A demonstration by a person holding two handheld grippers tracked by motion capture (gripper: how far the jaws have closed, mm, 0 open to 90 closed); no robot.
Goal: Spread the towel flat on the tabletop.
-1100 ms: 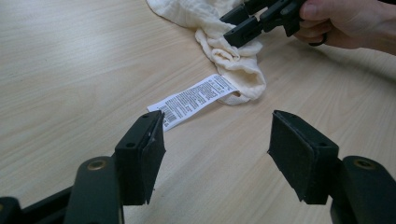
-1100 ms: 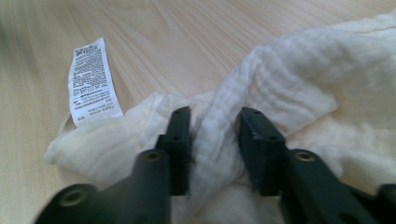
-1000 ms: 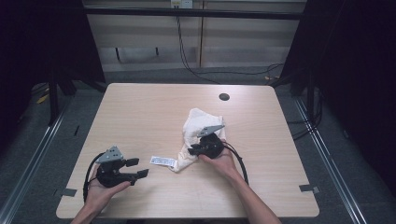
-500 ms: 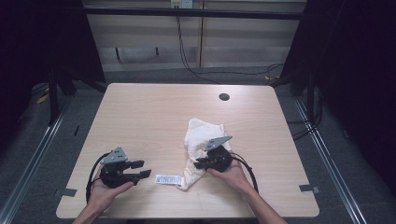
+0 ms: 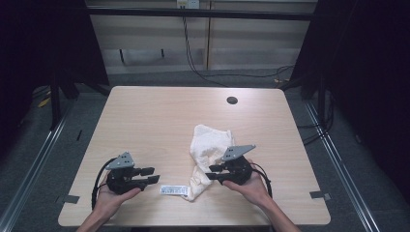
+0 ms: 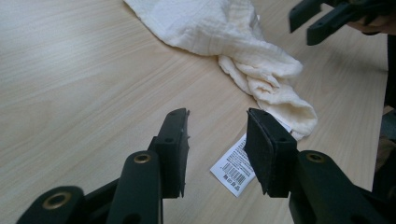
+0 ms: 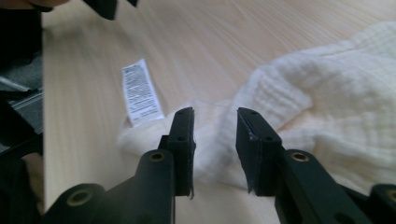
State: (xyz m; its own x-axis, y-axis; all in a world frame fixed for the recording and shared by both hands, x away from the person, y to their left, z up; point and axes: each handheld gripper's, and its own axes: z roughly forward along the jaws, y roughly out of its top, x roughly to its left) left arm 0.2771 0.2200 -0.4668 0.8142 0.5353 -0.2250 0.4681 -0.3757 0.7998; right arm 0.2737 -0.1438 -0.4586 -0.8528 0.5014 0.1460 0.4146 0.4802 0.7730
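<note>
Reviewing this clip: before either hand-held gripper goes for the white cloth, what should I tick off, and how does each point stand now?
1. Left hand-held gripper open: ok, jaws apart with nothing between them.
2. Right hand-held gripper open: ok, jaws apart, holding nothing.
3. White cloth free on the table: ok, neither hand-held gripper pinches it.
4. Cloth flat: not ok, it lies bunched and twisted toward its near end.
5. Label exposed: ok, it lies flat on the wood at the cloth's near end, just beyond the left jaws.
6. Right jaws lined up on the cloth: ok, the twisted end sits straight ahead of them; contact cannot tell.
</note>
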